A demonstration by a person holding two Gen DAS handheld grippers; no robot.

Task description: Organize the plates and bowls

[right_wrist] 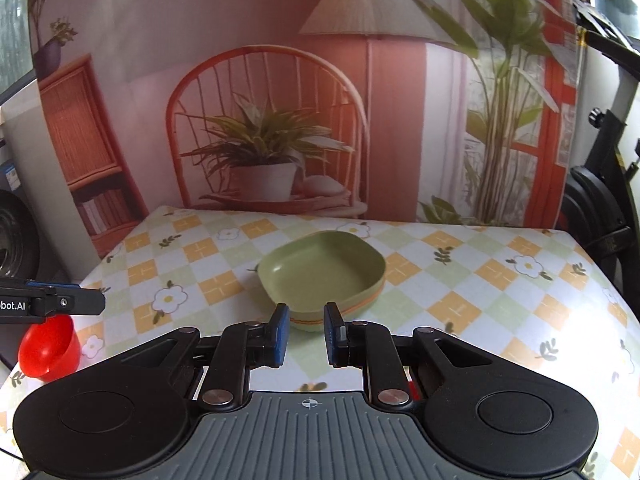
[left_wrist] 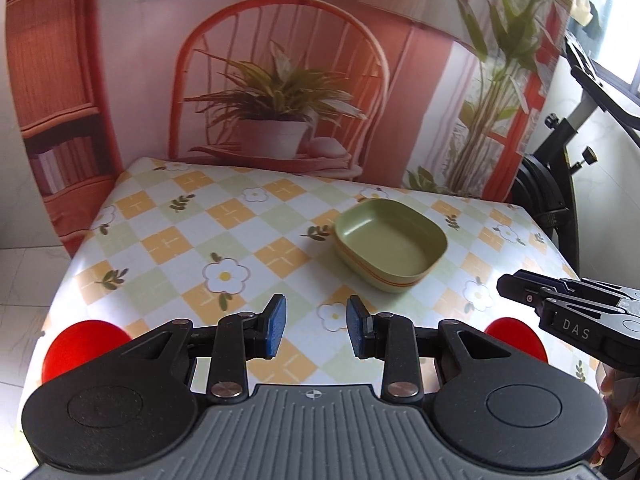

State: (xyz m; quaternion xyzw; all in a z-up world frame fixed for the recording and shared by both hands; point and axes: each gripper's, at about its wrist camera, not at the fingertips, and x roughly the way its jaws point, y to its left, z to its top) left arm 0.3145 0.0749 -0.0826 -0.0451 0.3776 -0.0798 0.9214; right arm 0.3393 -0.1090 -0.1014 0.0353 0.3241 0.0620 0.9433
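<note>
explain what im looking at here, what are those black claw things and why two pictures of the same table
The black things are hand-held grippers, one in each of a person's hands; there is no robot arm. Each carries a camera looking forward along its two blue-padded fingers, so you get two views of one table.

The left wrist view shows the left gripper up close, with the right gripper poking in from the right edge. The right wrist view shows the right gripper from behind, nearest the bowl.

On the checked flowered tablecloth sits a green square bowl. Two red dishes lie near the front edge, mostly hidden; one looks like a small red bowl in the right wrist view. Both grippers are open and hold nothing. The chair and plants are a printed backdrop.
</note>
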